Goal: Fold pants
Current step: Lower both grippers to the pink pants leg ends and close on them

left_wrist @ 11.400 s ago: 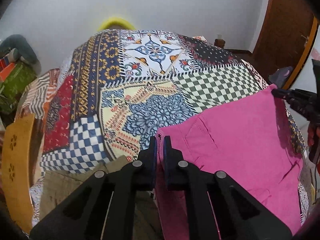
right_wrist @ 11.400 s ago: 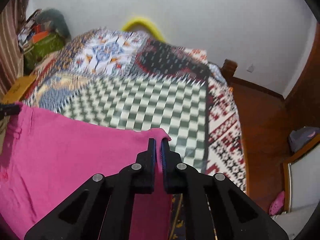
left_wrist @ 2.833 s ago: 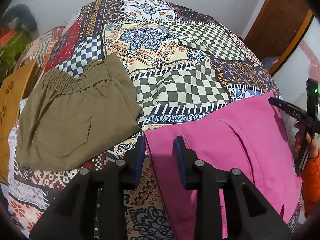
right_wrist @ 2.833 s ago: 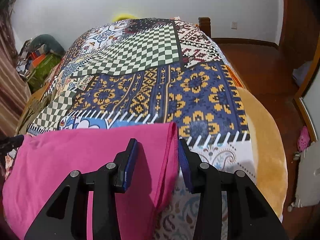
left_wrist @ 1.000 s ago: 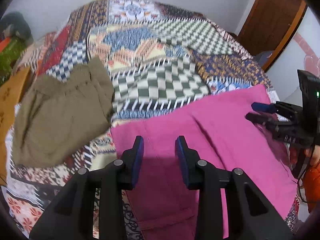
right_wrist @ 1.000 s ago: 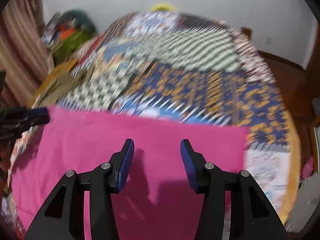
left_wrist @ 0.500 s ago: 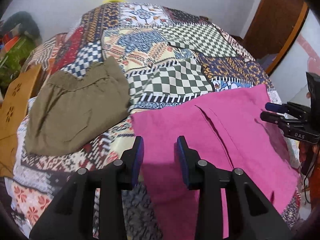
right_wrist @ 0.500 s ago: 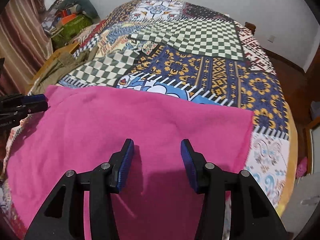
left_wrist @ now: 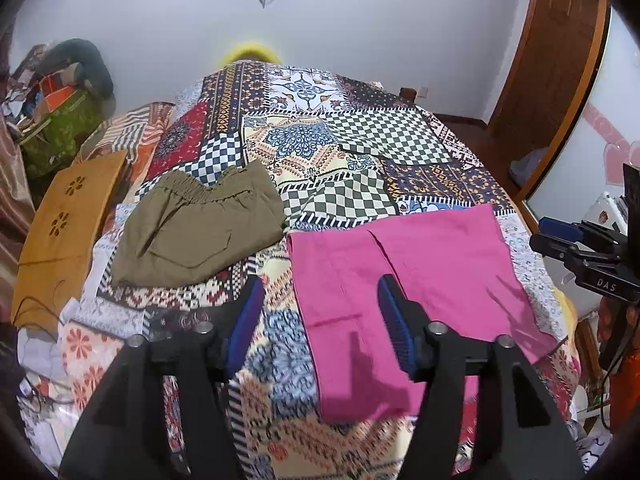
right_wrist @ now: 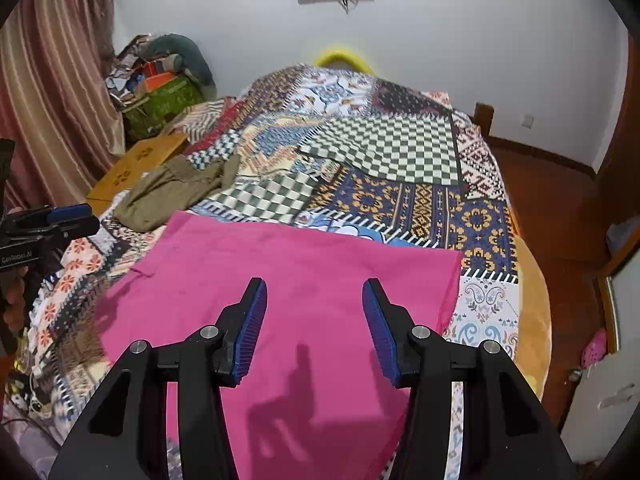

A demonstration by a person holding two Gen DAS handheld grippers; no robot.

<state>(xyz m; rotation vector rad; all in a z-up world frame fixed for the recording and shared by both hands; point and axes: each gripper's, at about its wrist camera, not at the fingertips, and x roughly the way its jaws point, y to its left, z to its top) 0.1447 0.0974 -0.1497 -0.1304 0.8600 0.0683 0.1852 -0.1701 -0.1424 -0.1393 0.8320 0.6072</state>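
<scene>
Tongs, left: left tongs (left_wrist: 320, 312) stand spread and empty above the pink pants' left edge, their blue pads (left_wrist: 394, 322) having just opened wider; nothing is pinched between them.
Tongs, right: right tongs (right_wrist: 314, 328) hover spread and empty over the middle of the pink pants, clear of the cloth.
Pink pants: pink pants (left_wrist: 404, 280) lie flat in a folded rectangle on the near end of the bed, a seam line running down the top layer.
Step in hand, judged: both tongs look drawn off after a fold; the pants may need one more fold or only a check.
Doing it well: if folding again, each pair of tongs should pinch a near corner through every layer, lift together, and lay the near edge square on the far edge.
Risk: catching only the top layer would peel the fold open.
Olive shorts: olive shorts (left_wrist: 196, 232), already folded, lie just left of the pink pants, apart from them.
Bed: patchwork bedspread (left_wrist: 360, 140) runs beyond the pink pants toward the white wall.
Beyond: an orange board (left_wrist: 64, 232) lies left of the olive shorts, farther from the pink pants.
</scene>
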